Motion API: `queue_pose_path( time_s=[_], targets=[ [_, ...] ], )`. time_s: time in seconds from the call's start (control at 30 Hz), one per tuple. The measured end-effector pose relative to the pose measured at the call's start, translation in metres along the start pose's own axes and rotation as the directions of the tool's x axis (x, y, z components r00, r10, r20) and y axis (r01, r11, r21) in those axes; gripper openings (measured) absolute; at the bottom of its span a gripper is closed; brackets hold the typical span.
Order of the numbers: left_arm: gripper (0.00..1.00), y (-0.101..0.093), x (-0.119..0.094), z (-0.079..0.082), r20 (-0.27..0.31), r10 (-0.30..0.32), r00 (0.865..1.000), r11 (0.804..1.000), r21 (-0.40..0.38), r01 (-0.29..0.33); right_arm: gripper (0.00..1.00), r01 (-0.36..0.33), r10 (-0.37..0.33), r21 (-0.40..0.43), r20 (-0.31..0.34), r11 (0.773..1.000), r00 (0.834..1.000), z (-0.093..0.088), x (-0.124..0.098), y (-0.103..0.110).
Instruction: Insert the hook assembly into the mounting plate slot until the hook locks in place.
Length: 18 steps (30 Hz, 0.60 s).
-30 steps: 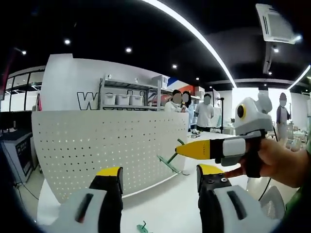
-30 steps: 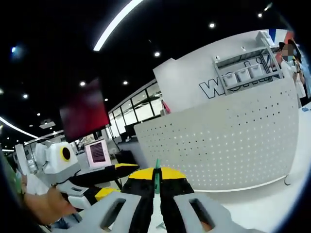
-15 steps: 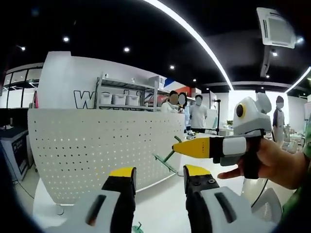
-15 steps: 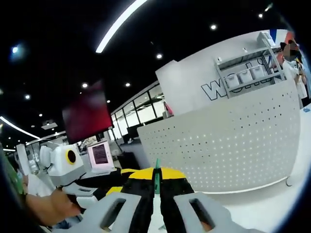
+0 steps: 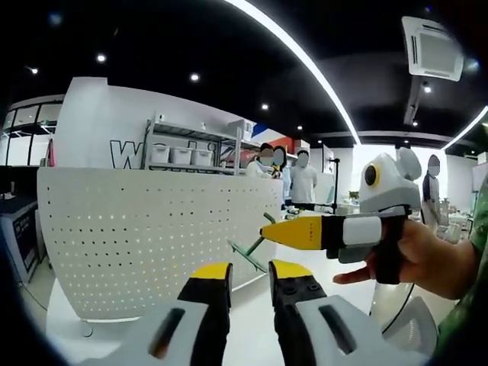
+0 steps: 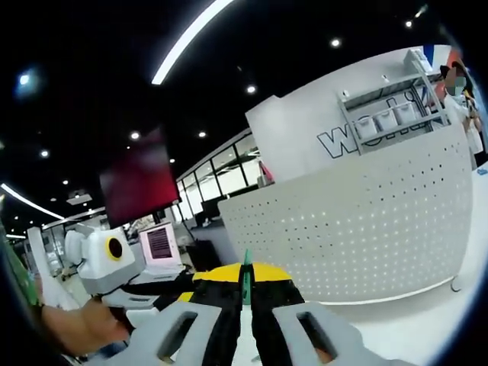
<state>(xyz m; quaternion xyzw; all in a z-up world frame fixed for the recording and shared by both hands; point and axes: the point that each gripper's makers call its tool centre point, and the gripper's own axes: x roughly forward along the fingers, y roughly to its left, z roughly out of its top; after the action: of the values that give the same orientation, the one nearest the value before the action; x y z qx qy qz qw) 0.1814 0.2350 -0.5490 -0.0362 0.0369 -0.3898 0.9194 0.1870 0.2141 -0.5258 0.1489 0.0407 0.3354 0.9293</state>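
Background's pretty busy: grey metal shelving rack (image 5: 194, 149) holding white storage bins (image 5: 181, 155), a few people standing around (image 5: 303, 179), white ceiling air-con unit (image 5: 431, 47), and a small lit monitor screen (image 6: 159, 243) over by the windows.

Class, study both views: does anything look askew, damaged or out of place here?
Nothing stands out. The pegboard stands upright and looks undamaged. The right tool grips the green hook just short of it; the left tool is empty, jaws nearly together.
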Motion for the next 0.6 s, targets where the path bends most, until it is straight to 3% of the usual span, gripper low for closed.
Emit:
queue_pose_path(
  time_s=[0.6],
  targets=[
    [0.06, 0.0023, -0.0024, 0.0051, 0.017, 0.007, 1.0, 1.0, 0.012, -0.008, 0.01, -0.018, 0.018, -0.002, -0.002, 1.0, 1.0, -0.0026, -0.0018, 0.0055]
  ],
)
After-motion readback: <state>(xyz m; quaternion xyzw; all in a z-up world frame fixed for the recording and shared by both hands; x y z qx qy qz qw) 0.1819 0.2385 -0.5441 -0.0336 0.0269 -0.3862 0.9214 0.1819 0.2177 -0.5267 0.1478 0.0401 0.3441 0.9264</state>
